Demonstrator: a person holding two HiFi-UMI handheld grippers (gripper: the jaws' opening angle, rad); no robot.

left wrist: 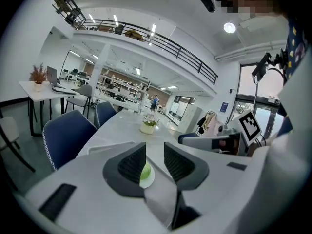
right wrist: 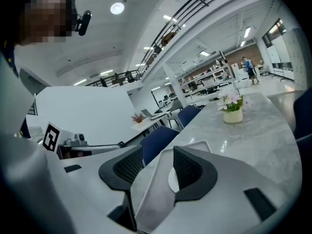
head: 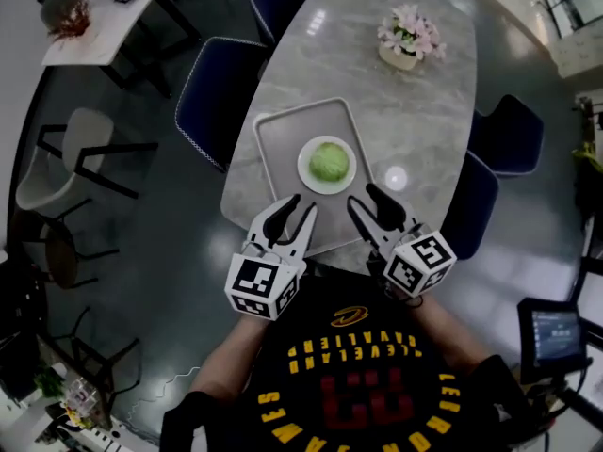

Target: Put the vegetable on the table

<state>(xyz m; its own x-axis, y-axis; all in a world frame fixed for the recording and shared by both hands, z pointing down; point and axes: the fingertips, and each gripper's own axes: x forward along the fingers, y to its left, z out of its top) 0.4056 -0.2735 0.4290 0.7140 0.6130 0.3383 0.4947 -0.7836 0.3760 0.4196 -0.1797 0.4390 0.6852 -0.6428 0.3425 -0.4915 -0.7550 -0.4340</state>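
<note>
A round green vegetable [head: 329,161] lies on a small white plate [head: 307,170], which rests on a grey tray [head: 279,139] at the near end of the marble table [head: 424,111]. Both grippers hover over the tray's near edge, pointing at the plate. My left gripper [head: 303,205] is open and empty; in its own view the vegetable [left wrist: 145,171] shows through the gap between the jaws. My right gripper [head: 363,196] is open too, nothing between its jaws. Its view shows the tray [right wrist: 155,189] and a sliver of the plate [right wrist: 172,180]; the vegetable is hidden there.
A pot of pink flowers [head: 407,38] stands at the table's far end. Blue chairs flank the table on the left [head: 212,97] and right [head: 509,135]. A white side table [head: 94,17] stands far left, and a screen [head: 554,332] low right.
</note>
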